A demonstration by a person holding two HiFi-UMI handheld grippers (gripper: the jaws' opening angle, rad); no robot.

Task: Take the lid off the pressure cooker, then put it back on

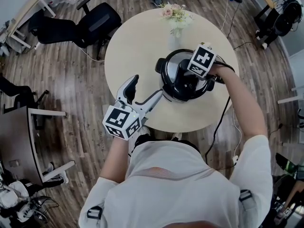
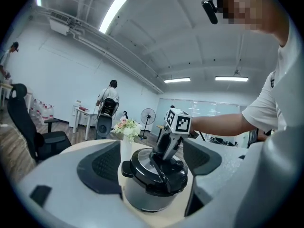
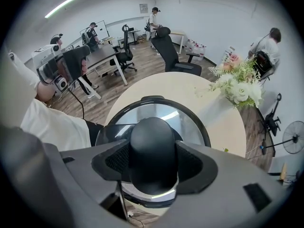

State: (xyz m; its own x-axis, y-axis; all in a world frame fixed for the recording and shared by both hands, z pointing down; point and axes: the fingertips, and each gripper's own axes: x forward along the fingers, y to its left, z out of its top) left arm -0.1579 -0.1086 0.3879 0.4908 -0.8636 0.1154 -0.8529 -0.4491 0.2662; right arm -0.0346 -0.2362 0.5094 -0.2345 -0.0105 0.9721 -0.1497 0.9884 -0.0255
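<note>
A black and steel pressure cooker (image 1: 183,87) stands on the round beige table (image 1: 137,42), its lid (image 1: 176,61) seated on the pot. From above, my right gripper (image 1: 194,77) points steeply down onto the lid. In the right gripper view its two pads press either side of the black lid handle (image 3: 152,146). My left gripper (image 1: 147,89) stands open at the table's near edge, aimed level at the cooker's left side. In the left gripper view the cooker (image 2: 147,194) shows between the spread jaws, with nothing held. Whether a fingertip touches the pot I cannot tell.
A vase of flowers (image 1: 175,20) stands just behind the cooker. A black cord (image 1: 218,122) runs off the table's right edge to the floor. A black office chair (image 1: 90,20) is at the far left, a desk (image 1: 28,141) at the near left. People stand in the background.
</note>
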